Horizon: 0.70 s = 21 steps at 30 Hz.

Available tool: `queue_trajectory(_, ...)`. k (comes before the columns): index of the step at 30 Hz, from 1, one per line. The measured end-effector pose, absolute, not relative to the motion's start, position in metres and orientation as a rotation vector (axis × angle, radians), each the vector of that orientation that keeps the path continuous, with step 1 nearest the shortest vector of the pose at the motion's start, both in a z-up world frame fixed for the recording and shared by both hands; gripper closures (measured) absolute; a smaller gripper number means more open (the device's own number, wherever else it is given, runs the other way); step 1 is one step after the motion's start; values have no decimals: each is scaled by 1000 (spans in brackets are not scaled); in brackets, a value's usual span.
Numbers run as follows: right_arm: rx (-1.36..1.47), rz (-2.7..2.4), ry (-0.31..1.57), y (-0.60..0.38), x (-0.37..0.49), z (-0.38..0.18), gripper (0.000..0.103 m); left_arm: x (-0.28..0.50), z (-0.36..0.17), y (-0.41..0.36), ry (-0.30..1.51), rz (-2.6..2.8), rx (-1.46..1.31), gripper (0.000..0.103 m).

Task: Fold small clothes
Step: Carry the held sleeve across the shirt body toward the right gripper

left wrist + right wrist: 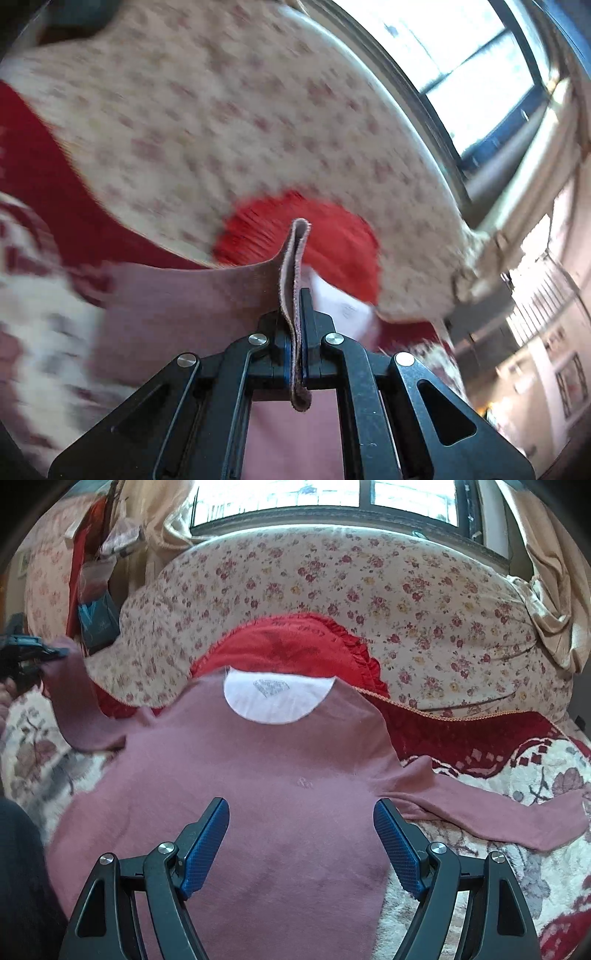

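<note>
A small mauve long-sleeved top (258, 786) lies flat on a patterned blanket, its white-lined neck (273, 698) pointing away. My right gripper (301, 830) is open and empty, hovering over the top's body. My left gripper (297, 295) is shut on the cuff of the top's left sleeve (293, 266) and holds it up; it also shows at the far left of the right wrist view (33, 653), with the sleeve (74, 701) stretched up to it. The right sleeve (498, 808) lies spread out to the right.
A red frilled cushion (295, 642) lies just beyond the neck, against a floral quilt (369, 587). The red and cream blanket (517, 760) covers the surface. A window (332, 494) and curtain (554, 572) are behind. Hanging clutter (96, 590) is at the left.
</note>
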State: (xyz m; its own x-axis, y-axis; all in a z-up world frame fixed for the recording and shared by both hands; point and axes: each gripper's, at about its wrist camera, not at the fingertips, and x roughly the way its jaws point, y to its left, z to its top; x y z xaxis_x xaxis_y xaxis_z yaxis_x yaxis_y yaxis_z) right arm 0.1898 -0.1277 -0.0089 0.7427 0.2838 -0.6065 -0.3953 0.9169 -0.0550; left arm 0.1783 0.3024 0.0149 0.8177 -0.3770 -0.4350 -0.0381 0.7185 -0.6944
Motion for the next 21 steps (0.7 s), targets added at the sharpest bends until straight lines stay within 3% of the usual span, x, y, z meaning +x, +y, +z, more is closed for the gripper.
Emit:
queue_trajectory(10, -75, 437, 701, -107, 245, 6, 24, 243, -54, 159, 785, -401, -786, 101)
queue_trajectory(16, -16, 386, 793, -113, 270, -33, 24, 255, -100, 128, 903, -435, -733, 101)
queue_trajectory(21, 96, 454, 833, -110, 285, -42, 24, 245, -104, 114, 953, -474, -725, 100)
